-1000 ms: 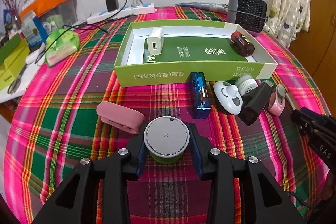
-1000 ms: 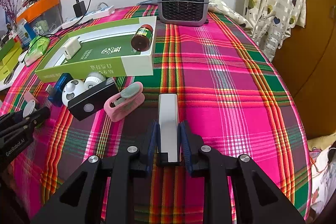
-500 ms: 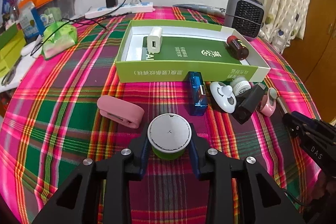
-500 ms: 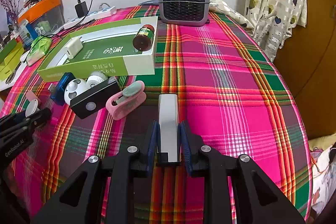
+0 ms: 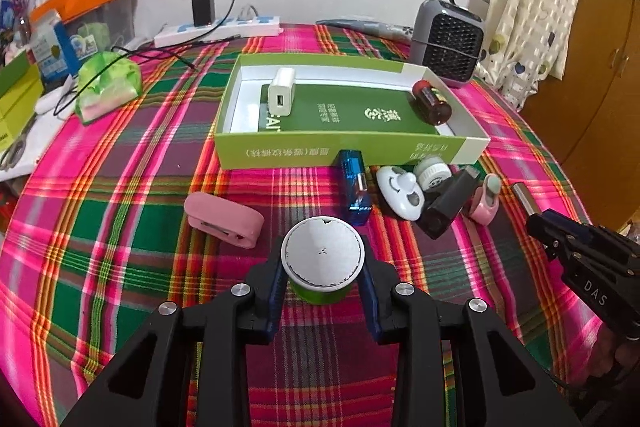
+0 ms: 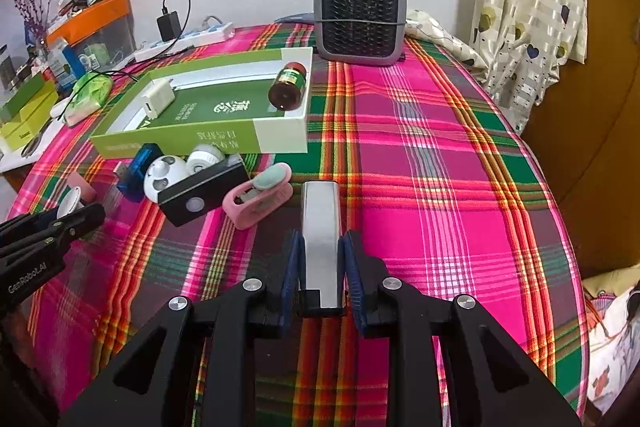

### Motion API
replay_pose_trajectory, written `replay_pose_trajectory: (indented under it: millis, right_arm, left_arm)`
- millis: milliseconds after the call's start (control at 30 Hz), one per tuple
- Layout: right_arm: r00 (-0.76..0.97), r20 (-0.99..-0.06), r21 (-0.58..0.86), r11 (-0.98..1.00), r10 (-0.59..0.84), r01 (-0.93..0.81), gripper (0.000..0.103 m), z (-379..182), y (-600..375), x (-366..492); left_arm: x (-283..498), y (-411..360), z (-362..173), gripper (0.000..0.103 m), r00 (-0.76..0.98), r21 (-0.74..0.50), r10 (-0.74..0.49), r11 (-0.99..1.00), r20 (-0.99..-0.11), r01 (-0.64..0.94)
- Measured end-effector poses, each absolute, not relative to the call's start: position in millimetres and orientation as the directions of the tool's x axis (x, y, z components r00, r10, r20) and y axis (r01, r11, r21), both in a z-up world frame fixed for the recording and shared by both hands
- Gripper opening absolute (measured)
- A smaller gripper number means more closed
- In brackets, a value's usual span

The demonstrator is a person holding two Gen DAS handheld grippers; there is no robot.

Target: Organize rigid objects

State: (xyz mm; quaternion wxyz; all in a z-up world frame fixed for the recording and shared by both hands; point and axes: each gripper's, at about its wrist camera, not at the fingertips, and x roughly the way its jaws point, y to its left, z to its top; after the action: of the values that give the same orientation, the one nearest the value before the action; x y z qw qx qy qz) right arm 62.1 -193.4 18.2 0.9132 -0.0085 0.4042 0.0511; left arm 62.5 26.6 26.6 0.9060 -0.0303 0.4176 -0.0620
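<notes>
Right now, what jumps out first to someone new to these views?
The loud pink-and-green plaid cloth over the whole table, then the green box mid-table holding a white charger and a brown bottle. Up close, the left gripper clamps a small round green tin, and the right gripper clamps a silver bar.

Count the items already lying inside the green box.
2: a white charger at the green box's left end, and a brown bottle on its side at the right end. Nothing else visible inside.
</notes>
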Motion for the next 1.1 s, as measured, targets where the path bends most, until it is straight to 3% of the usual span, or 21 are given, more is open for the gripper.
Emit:
replay_pose_trajectory:
  millis: [1100]
  right_arm:
    - [0.69, -0.696, 0.032, 0.969, 0.198, -0.246, 0.025, 75, -157, 141]
  left_arm:
    - [153, 54, 75, 0.031, 0.681, -0.123, -0.141, 0.99, -0.718, 0.075]
